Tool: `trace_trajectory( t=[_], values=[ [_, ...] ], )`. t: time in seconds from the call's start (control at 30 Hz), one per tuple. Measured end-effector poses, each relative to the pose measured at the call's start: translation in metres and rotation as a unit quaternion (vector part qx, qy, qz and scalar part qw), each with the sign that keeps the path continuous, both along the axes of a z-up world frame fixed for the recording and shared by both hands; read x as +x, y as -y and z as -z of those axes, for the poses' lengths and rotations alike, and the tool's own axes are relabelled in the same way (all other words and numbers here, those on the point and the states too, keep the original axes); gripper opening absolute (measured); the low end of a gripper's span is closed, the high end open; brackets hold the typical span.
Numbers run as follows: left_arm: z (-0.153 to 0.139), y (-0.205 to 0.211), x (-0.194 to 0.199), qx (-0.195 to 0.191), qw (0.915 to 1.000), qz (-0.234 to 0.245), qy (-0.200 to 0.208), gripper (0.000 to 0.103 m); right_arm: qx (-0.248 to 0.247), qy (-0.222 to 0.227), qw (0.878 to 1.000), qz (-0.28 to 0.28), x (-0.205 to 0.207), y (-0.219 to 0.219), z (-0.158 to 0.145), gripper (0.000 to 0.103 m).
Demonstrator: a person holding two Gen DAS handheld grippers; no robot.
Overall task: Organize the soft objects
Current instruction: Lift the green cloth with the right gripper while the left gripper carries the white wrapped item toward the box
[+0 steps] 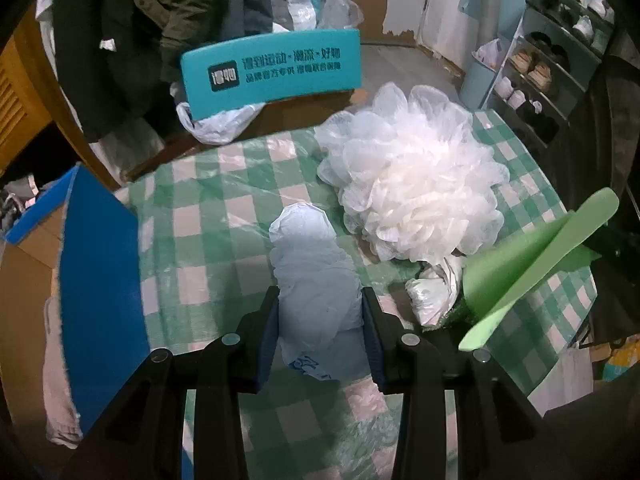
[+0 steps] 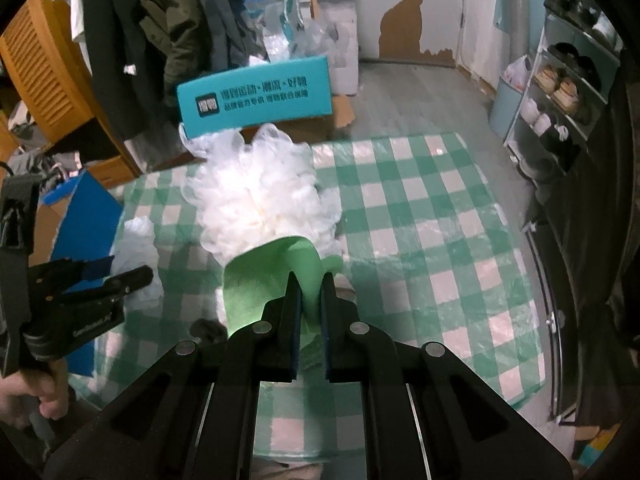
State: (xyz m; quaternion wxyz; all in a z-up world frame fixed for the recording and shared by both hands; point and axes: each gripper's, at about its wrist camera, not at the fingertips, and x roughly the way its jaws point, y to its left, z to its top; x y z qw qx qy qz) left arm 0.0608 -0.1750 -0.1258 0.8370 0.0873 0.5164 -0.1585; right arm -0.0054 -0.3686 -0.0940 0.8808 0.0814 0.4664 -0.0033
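teal box lid (image 1: 272,70): stood past the far edge of the checked tablecloth (image 1: 224,240), and it was the only thing with print you could properly read
logo on the lid: dark square at the left end with "得物" in it
big line: "得到运动·潮流·好物"-ish, pretty sure but a bit soft
small line under it: too blurry, couldn't get it
left gripper (image 2: 120,280): tiny pale lettering on its side, unreadable
blue-printed bag behind the lid: nope

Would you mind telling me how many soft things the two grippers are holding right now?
2. A crumpled plastic bag sits clamped in the left gripper, and a folded green cloth is pinched in the right gripper.
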Motion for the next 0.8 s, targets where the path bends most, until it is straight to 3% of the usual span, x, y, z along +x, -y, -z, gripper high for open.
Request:
trace_trajectory(
  t=[0.8],
  values=[
    [-0.049,-0.052,-0.013,-0.016,0.9978,-0.046,0.044,0.039,0.011,0.068,0.997,-0.030,0.004,-0.037,-0.057,0.006]
  ],
)
